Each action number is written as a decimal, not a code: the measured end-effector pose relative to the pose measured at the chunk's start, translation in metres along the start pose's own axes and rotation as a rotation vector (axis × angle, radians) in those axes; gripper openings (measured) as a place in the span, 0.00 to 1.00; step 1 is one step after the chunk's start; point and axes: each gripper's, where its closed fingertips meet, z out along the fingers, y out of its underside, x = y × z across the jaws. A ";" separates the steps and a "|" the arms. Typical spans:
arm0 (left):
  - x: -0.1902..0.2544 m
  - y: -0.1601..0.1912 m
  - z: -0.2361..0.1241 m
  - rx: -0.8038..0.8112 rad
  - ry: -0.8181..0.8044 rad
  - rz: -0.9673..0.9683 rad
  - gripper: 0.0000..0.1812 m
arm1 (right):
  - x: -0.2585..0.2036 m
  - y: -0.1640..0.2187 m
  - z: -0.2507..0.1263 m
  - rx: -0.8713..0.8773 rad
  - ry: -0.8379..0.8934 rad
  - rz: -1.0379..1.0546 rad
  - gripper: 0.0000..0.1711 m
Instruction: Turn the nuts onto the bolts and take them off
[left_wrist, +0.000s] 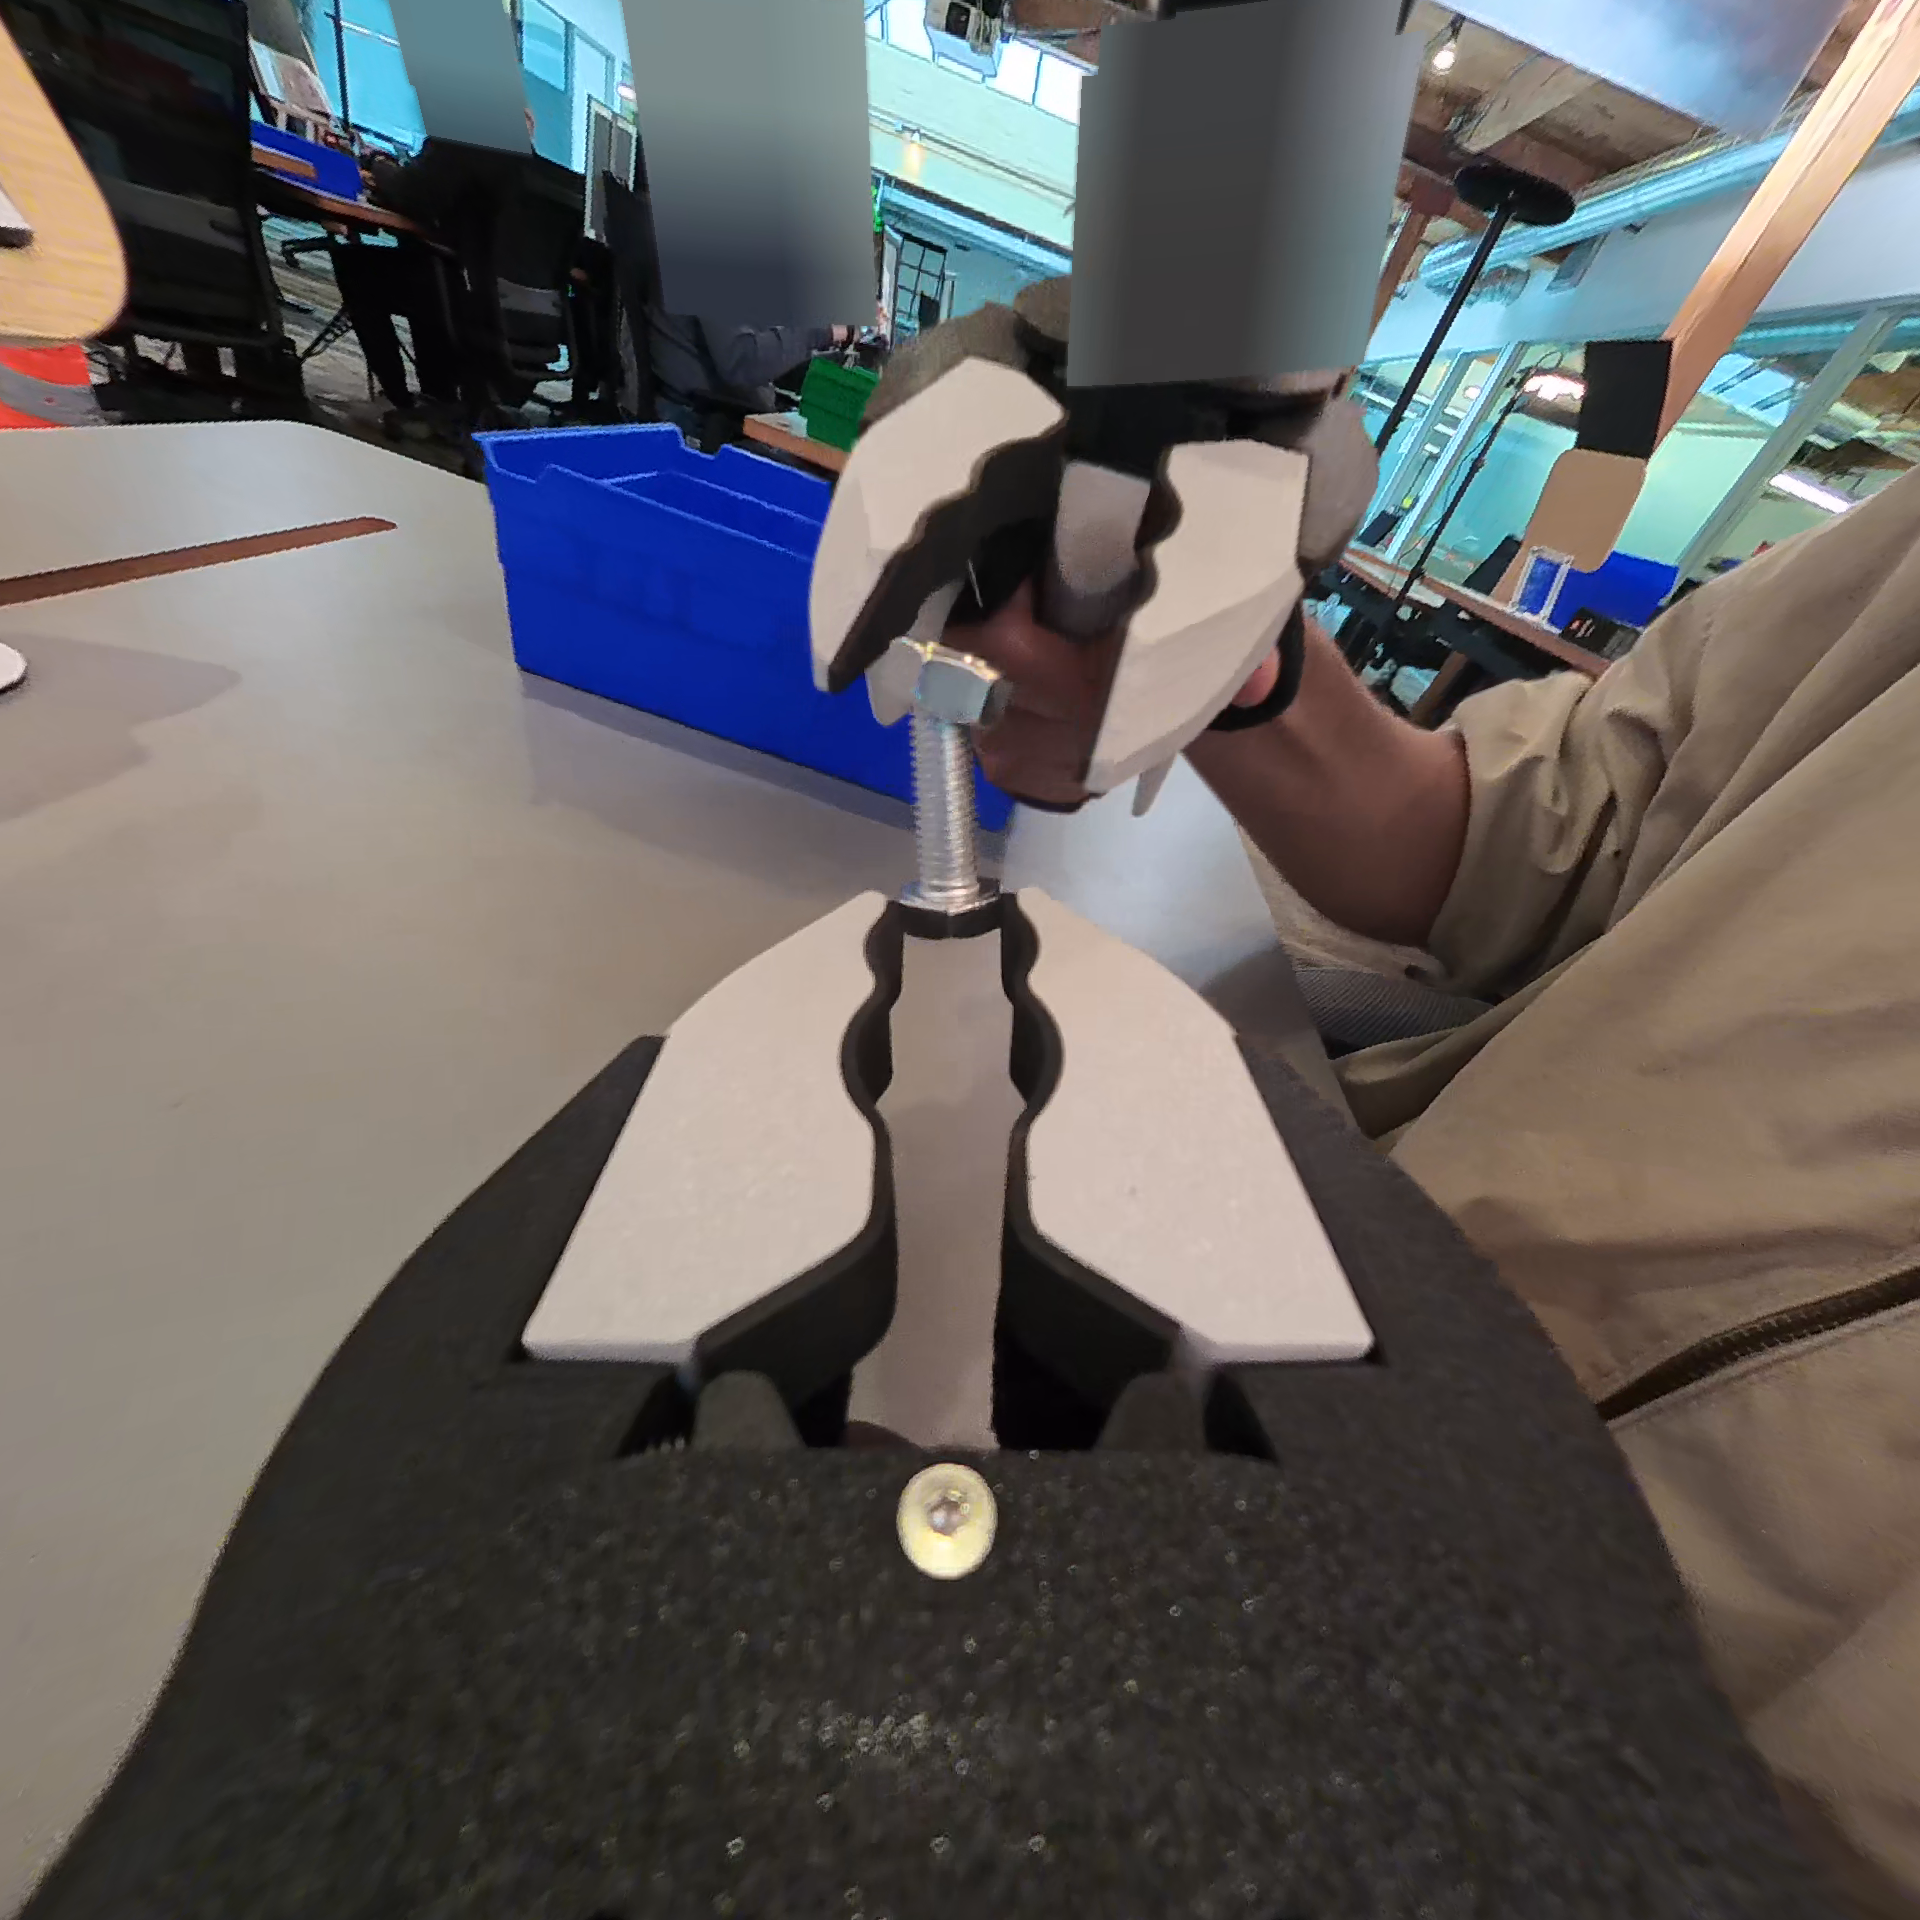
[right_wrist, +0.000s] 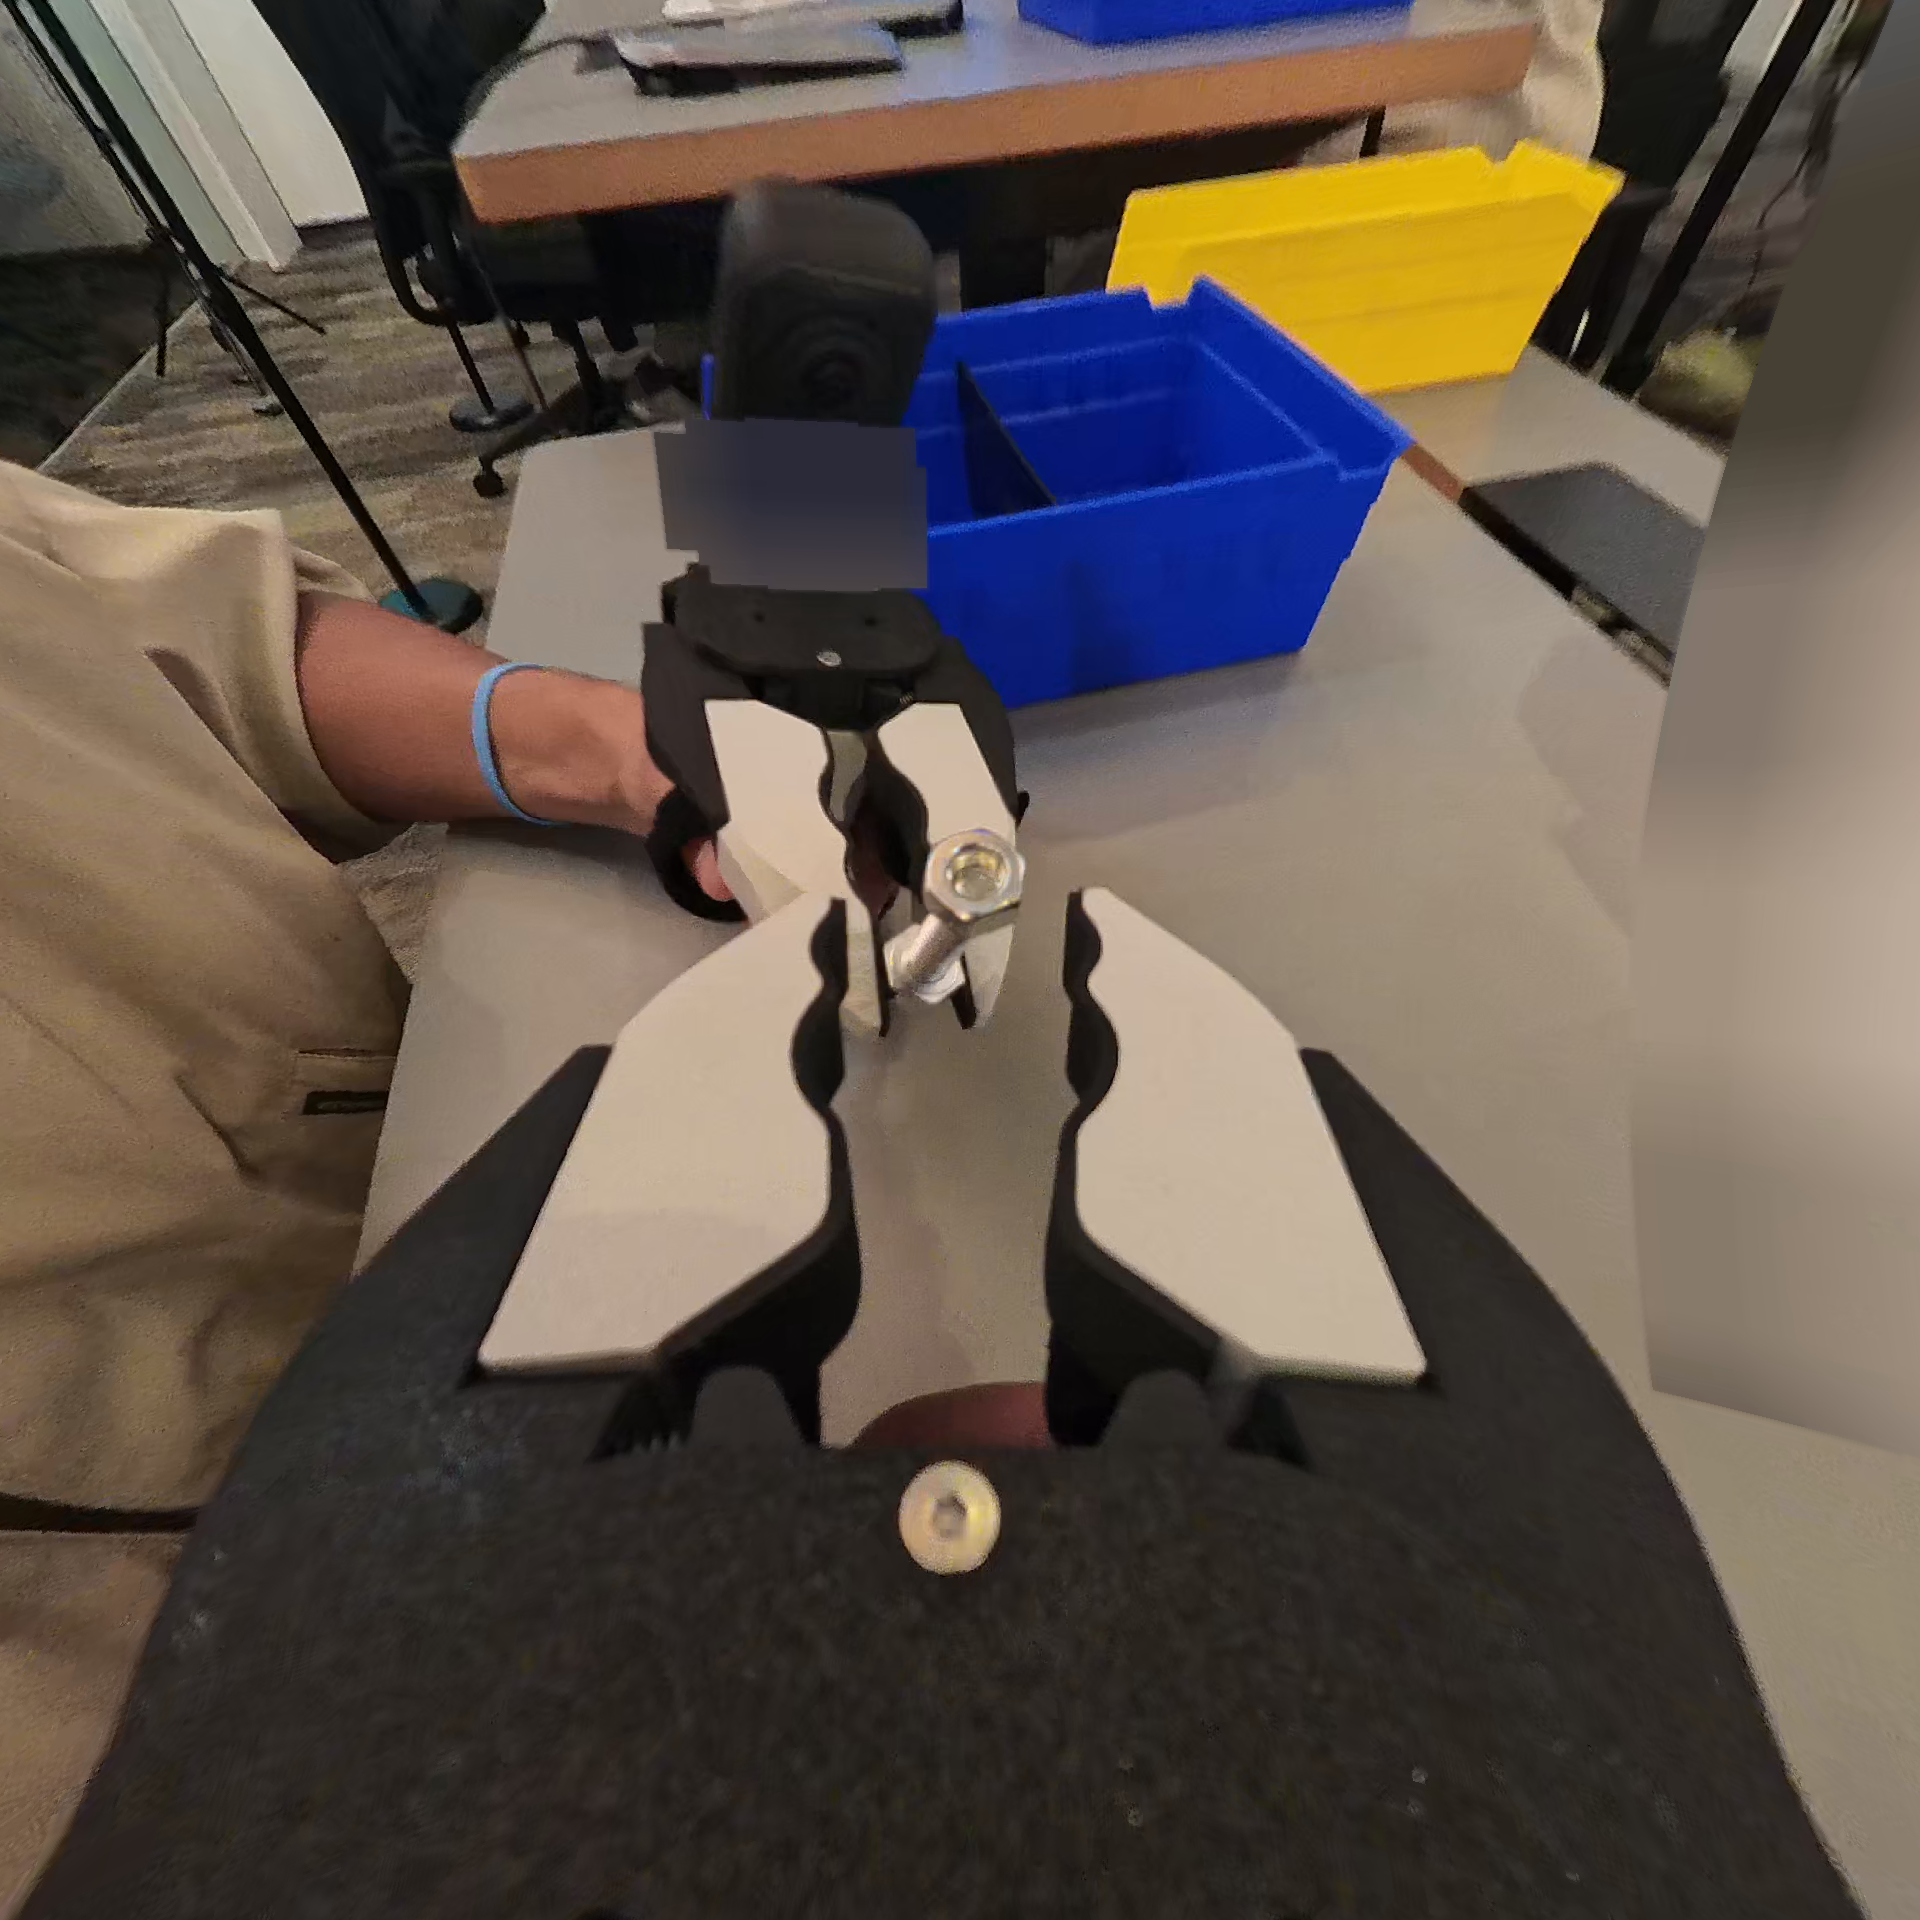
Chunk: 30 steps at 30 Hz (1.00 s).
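Observation:
A silver bolt (left_wrist: 943, 790) stands up from my left gripper (left_wrist: 948, 914), which is shut on its hex head just above the grey table (left_wrist: 260, 935). A silver nut (left_wrist: 956, 691) sits on the far end of the thread. My right gripper (left_wrist: 977, 727) comes in from above, open, with its fingers on either side of the nut. In the right wrist view the nut (right_wrist: 974, 881) faces the camera in the gap between the fingertips of the open right gripper (right_wrist: 956, 909), touching neither. Behind it, the left gripper (right_wrist: 925, 997) holds the bolt (right_wrist: 920, 951).
A blue divided bin (right_wrist: 1143, 561) stands on the table (right_wrist: 1299, 883) just behind the grippers, and also shows in the left wrist view (left_wrist: 644, 582). A yellow bin (right_wrist: 1351, 270) stands farther back. The person's beige sleeves and forearms flank the grippers. Desks and chairs fill the background. My two grippers' fingertips are within a few centimetres of each other.

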 end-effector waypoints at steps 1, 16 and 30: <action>0.001 -0.001 -0.001 0.009 0.012 -0.005 0.10 | -0.001 -0.002 -0.002 0.037 0.004 -0.030 0.24; 0.040 -0.001 0.001 0.002 0.245 -0.030 0.10 | -0.033 -0.018 -0.012 0.388 -0.354 -0.046 0.11; 0.024 -0.007 0.002 0.030 0.047 0.120 0.10 | -0.021 -0.024 -0.011 0.507 -0.303 0.166 0.11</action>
